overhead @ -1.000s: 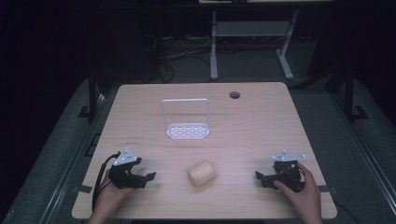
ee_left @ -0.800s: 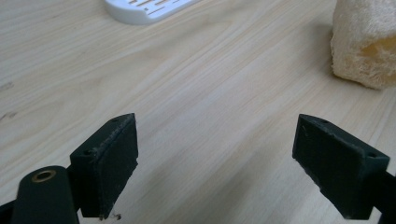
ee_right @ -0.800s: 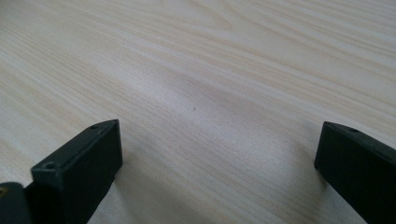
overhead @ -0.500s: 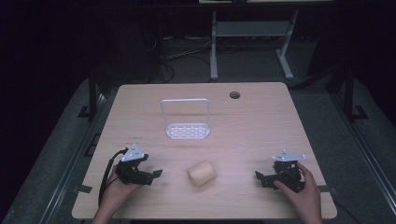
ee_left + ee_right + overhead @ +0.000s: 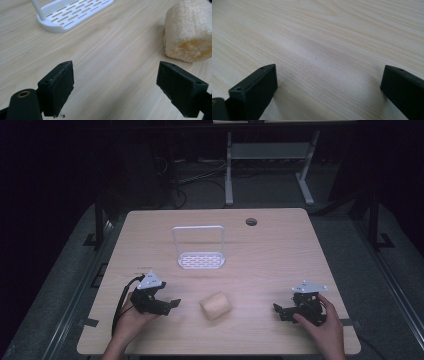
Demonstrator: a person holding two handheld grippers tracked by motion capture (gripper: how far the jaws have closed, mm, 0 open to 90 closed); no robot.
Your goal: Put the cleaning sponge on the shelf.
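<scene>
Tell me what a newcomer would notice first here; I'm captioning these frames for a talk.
The pale loofah lies alone at the table's near middle, between the two grippers. The left gripper, jaws open, points at it from close by, while the right gripper, also open, rests near the right edge. Farther back stands a white rack with a tall hoop handle, apart from everything else.

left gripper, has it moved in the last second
Yes. The left gripper has shifted right, toward the loofah, which stays put; its jaws are open.
</scene>
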